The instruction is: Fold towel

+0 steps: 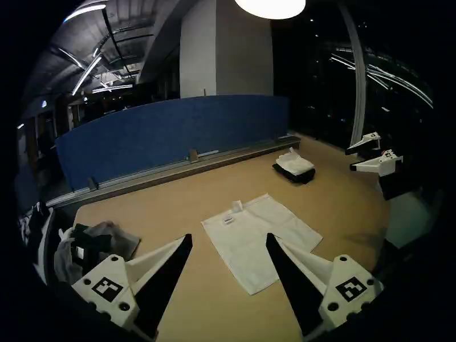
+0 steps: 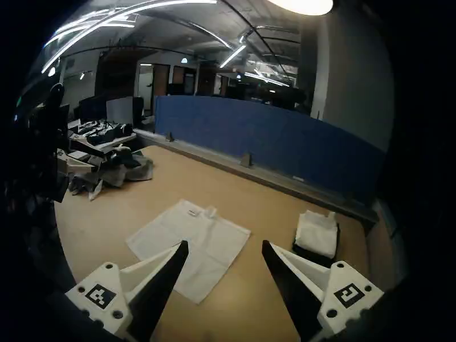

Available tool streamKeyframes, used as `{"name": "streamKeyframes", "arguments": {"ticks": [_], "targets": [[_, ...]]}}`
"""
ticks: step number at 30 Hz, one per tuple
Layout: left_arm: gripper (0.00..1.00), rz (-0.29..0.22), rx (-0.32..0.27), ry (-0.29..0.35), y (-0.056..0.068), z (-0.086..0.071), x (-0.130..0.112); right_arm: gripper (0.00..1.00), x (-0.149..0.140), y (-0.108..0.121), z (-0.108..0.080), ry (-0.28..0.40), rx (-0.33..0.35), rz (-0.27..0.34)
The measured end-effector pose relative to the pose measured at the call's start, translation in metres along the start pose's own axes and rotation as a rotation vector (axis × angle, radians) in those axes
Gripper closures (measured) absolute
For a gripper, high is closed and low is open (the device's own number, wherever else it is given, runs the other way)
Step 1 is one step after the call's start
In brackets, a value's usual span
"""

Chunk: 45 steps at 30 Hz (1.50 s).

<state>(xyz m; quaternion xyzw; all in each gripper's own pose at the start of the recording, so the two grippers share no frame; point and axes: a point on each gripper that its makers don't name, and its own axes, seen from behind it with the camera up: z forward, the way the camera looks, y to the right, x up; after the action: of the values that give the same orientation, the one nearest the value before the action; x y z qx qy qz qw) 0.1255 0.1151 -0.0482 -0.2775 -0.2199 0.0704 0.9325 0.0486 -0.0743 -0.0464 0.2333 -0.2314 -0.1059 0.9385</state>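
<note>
A white towel [image 1: 255, 233] lies spread flat on the wooden table [image 1: 188, 199], with a small tag near its far edge. My left gripper [image 1: 228, 242] hovers open above the table's near side, its fingers framing the towel's near corner. In the right gripper view the same towel [image 2: 191, 245] lies ahead and a little left, and my right gripper [image 2: 224, 248] hangs open over its near right corner. The right gripper [image 1: 365, 157] also appears at the far right of the left gripper view, fingers apart and off the table.
A stack of folded white and dark towels [image 1: 293, 167] sits at the table's far right, seen too as a stack [image 2: 317, 235] in the right gripper view. A heap of grey and dark cloths [image 1: 94, 242] lies at the left edge. A blue divider panel [image 1: 171, 134] runs along the back.
</note>
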Motion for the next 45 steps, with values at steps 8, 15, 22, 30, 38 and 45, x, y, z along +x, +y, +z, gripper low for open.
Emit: {"name": "streamKeyframes", "arguments": {"ticks": [8, 15, 22, 30, 38, 45], "targets": [[0.04, 0.016, -0.027, -0.041, 0.008, 0.013, -0.024, 0.0, -0.017, -0.007, 0.014, -0.025, 0.01, -0.003], [0.04, 0.019, -0.05, -0.07, 0.019, 0.034, -0.052, 0.0, -0.04, -0.012, 0.032, -0.04, 0.014, 0.018], [0.04, 0.046, -0.059, -0.117, 0.025, 0.061, -0.088, 0.0, -0.067, -0.02, 0.051, -0.064, 0.022, 0.009], [0.04, 0.056, -0.083, -0.156, 0.033, 0.085, -0.122, 0.0, -0.095, -0.031, 0.071, -0.09, 0.042, -0.003], [0.04, 0.076, -0.108, -0.201, 0.042, 0.099, -0.15, 0.0, -0.128, -0.04, 0.083, -0.14, 0.062, -0.007], [0.03, 0.091, -0.135, -0.242, 0.047, 0.105, -0.168, 0.0, -0.154, -0.048, 0.09, -0.195, 0.084, -0.015]]}}
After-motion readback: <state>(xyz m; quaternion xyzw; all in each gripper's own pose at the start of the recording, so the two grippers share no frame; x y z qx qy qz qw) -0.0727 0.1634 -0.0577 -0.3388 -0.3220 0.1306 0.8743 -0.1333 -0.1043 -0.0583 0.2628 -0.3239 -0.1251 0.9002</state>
